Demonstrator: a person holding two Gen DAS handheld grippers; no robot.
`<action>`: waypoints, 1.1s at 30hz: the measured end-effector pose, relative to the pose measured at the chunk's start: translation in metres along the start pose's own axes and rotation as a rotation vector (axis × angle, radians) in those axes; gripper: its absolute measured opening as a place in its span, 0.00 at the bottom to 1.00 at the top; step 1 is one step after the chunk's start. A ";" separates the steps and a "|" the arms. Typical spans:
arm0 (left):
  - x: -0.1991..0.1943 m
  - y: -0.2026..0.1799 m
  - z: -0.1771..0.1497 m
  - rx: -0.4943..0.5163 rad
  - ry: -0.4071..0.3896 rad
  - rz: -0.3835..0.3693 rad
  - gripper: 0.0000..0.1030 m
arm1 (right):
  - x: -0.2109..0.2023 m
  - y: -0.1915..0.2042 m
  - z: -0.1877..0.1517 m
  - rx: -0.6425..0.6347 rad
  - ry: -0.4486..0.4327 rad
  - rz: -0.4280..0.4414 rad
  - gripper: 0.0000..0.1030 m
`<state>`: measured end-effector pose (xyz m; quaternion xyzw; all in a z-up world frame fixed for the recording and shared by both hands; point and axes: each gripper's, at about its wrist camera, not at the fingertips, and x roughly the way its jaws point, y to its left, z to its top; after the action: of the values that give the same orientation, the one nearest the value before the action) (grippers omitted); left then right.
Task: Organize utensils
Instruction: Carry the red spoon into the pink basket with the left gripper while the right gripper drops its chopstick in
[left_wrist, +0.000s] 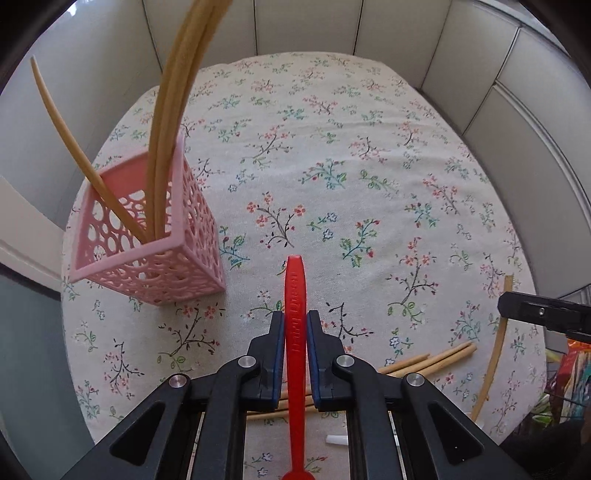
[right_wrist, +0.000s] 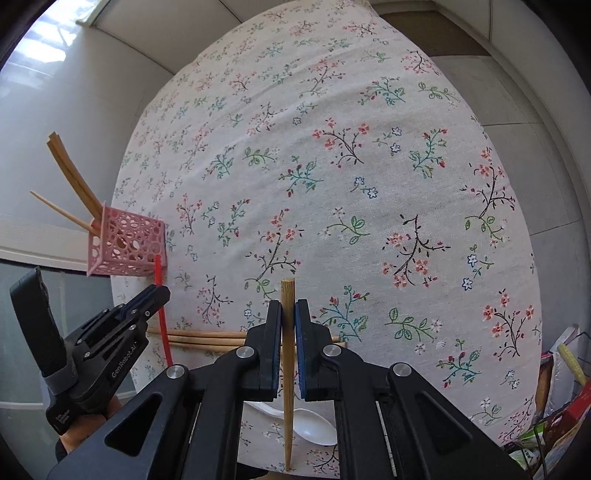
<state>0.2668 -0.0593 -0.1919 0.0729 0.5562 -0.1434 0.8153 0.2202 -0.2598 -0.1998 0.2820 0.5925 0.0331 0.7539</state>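
Nearest the left wrist lens: left gripper (left_wrist: 295, 321), jaws pinching a red plastic utensil (left_wrist: 294, 295) by its flat handle, blue pads pressed on both sides, handle tip poking forward past the fingertips, bowl end trailing back under the camera and cut off at the frame edge. Nearest the right wrist lens: right gripper (right_wrist: 288, 310), jaws clamped on a single wooden chopstick (right_wrist: 287, 354), square butt end forward, thin end hanging back over the near table edge. Just under the right gripper, lying on the cloth: white plastic spoon (right_wrist: 314, 428), bowl up, partly hidden by the gripper body. Just beyond, flat on the cloth: loose wooden chopsticks (right_wrist: 207, 338), a small bundle running crosswise, between the two grippers. Same bundle visible from the left wrist view, to the right of the jaws (left_wrist: 432, 356). Further off, toward the left edge of the table: pink perforated holder (left_wrist: 147, 236), square, upright, resting on the floral tablecloth (left_wrist: 332, 147). Inside it: chopsticks in the holder (left_wrist: 166, 129), at least three, leaning outward, thin ends down. From the right wrist view, holder (right_wrist: 127, 243) just behind the left gripper (right_wrist: 157, 291). Beyond the table: pale panelled wall (left_wrist: 303, 26).
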 end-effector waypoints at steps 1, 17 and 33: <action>-0.007 0.001 0.000 -0.002 -0.020 -0.010 0.11 | -0.002 0.003 -0.001 -0.010 -0.008 0.003 0.07; -0.111 0.017 -0.004 -0.015 -0.425 -0.030 0.11 | -0.065 0.058 -0.007 -0.150 -0.252 0.091 0.07; -0.160 0.071 0.007 -0.180 -0.927 0.124 0.11 | -0.094 0.105 0.003 -0.233 -0.423 0.169 0.07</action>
<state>0.2406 0.0305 -0.0436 -0.0367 0.1384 -0.0634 0.9877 0.2247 -0.2089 -0.0689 0.2426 0.3879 0.1043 0.8831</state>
